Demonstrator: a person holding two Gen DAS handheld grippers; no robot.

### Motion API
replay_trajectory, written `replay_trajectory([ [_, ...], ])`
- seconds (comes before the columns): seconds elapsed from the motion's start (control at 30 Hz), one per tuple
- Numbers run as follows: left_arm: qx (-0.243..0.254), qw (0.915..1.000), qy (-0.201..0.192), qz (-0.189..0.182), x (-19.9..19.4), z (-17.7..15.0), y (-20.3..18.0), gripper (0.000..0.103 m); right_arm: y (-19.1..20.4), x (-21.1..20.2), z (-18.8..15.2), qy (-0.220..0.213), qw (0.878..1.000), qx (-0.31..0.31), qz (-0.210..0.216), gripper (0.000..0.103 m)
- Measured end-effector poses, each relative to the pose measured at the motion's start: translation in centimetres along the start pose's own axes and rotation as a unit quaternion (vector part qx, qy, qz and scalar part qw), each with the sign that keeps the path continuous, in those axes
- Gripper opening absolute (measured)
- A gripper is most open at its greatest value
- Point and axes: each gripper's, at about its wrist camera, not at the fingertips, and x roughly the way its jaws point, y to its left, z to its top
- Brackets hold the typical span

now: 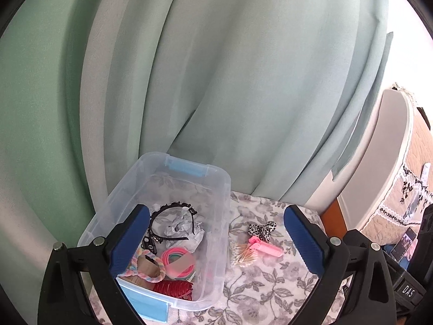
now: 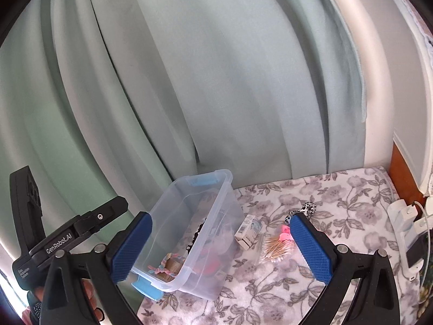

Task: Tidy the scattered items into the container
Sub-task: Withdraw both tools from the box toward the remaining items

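Most items are in the box (image 1: 216,189), 4 remain on the cloth (image 2: 338,189).
Swabs (image 2: 274,250), clip (image 1: 266,246), scrunchie (image 1: 262,230) and carton (image 2: 247,232) lie beside it; left gripper (image 1: 216,243) and right gripper (image 2: 220,246) are spread, holding nothing.

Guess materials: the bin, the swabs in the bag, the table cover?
Bin: clear glossy plastic, since its contents show through the walls; the blue latches look like opaque plastic. Swabs: tan sticks, likely wood or bamboo, with white tips, probably cotton. Table cover: soft matte fabric with a floral print, fuzzy-looking, possibly fleece.
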Motion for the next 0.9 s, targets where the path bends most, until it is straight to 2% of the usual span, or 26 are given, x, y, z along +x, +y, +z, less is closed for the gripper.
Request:
replay_trajectory([
  [0.2, 0.019, 0.9994, 0.015, -0.026, 1.4, -0.6, -3.0, 0.099, -3.1, -1.1, -0.1, 0.001, 0.999, 0.028, -0.028, 0.103],
  [0.47, 0.019, 0.9941, 0.073, -0.078, 4.9, -2.9, -6.1, 0.101, -8.3, -1.2, -1.3, 0.013, 0.996, 0.062, -0.069, 0.103],
  [0.7, 0.049, 0.9864, 0.118, -0.104, 7.8, -5.3, -8.5, 0.103, -12.9, -0.8, -2.7, 0.023, 0.990, 0.097, -0.102, 0.103],
  [0.9, 0.066, 0.9755, 0.171, -0.122, 10.8, -7.7, -9.6, 0.103, -15.7, 1.2, -4.5, 0.055, 0.986, 0.108, -0.114, 0.103],
])
